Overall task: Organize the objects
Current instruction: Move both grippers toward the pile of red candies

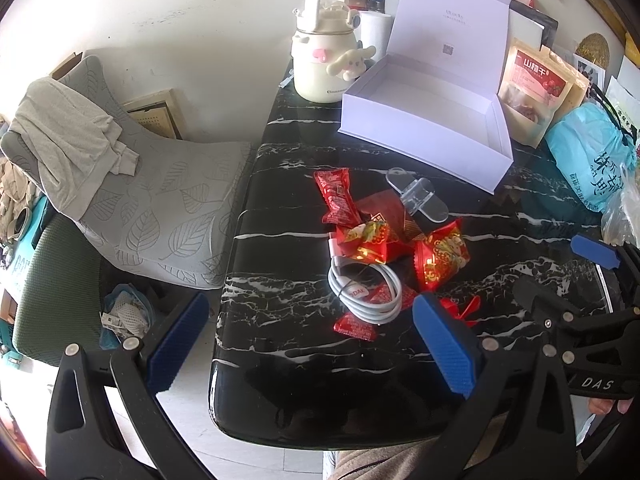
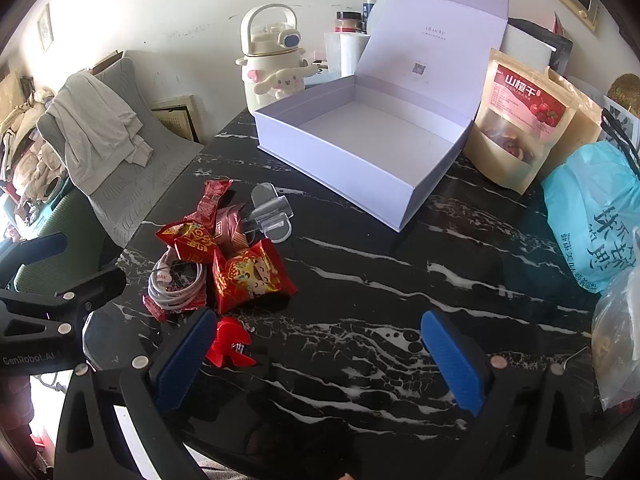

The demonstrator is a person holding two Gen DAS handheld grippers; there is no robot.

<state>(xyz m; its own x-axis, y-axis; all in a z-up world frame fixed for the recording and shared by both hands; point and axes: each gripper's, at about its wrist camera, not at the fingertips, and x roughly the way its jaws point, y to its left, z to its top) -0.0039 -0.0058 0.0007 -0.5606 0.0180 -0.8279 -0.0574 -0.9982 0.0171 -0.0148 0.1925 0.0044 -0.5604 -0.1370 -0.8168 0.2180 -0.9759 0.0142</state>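
I have both tongs spread wide with nothing between them, hovering over the black marbled bench [image 2: 360, 264]. The left tongs [image 1: 312, 344] sit just short of the pile: a coiled white cable [image 1: 366, 290], red candy packets [image 1: 440, 258] and a clear plastic clip [image 1: 418, 196] heaped together. A red clip [image 2: 232, 344] lies beside my right tongs [image 2: 320, 360]. The white box [image 2: 360, 140] stands open behind the pile, well apart.
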